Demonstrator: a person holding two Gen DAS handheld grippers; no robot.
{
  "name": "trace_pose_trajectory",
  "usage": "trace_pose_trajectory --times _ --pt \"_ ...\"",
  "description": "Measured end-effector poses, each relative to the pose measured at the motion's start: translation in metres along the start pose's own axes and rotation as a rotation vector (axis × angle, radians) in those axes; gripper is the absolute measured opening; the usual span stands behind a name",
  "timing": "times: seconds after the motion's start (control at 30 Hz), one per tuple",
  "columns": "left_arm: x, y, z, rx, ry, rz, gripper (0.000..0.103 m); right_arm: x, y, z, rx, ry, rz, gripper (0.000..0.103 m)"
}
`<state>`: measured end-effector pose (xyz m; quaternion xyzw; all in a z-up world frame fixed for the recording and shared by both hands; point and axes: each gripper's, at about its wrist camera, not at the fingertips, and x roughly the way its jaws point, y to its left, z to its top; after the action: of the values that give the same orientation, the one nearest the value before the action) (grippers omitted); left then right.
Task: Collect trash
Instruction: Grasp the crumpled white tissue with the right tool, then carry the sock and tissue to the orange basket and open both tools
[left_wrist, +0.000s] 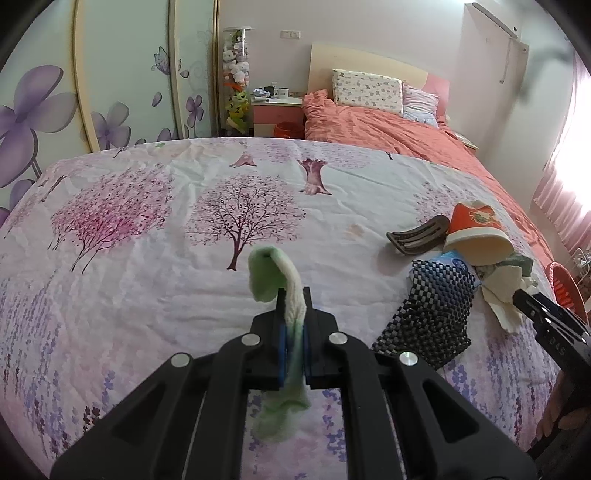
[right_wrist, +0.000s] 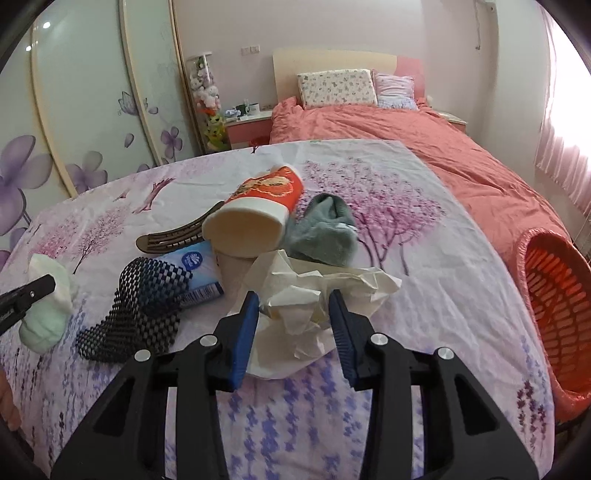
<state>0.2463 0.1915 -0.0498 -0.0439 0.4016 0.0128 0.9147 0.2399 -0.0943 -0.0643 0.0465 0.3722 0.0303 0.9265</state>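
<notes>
My left gripper (left_wrist: 293, 295) is shut on a pale green and white sock (left_wrist: 275, 269), held above the floral sheet; it also shows in the right wrist view (right_wrist: 48, 314). My right gripper (right_wrist: 293, 299) is open, its blue pads either side of a crumpled cream paper (right_wrist: 314, 291) lying on the sheet. That paper (left_wrist: 506, 295) and the right gripper's fingers (left_wrist: 535, 304) show at the right of the left wrist view. A red paper cup (right_wrist: 255, 218) lies on its side behind the paper.
A black mesh mat (right_wrist: 136, 306), a blue tissue pack (right_wrist: 199, 273), a brown hair clip (right_wrist: 173, 236) and a grey-green sock (right_wrist: 321, 232) lie around the cup. An orange basket (right_wrist: 554, 299) stands at the right bed edge. Wardrobe doors are at left.
</notes>
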Motion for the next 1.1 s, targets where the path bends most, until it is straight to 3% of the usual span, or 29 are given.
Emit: trace_pose_trajectory --times 0.63,1.1 --pt "-0.038 -0.054 0.007 0.072 -0.054 -0.061 0.008 -0.063 -0.063 -0.014 0.084 -0.084 -0.006 0.04" --pt "-0.066 -0.123 0.008 0.159 -0.088 -0.2 0.008 -0.099 -0.104 -0.019 0.132 -0.179 -0.065 0.04"
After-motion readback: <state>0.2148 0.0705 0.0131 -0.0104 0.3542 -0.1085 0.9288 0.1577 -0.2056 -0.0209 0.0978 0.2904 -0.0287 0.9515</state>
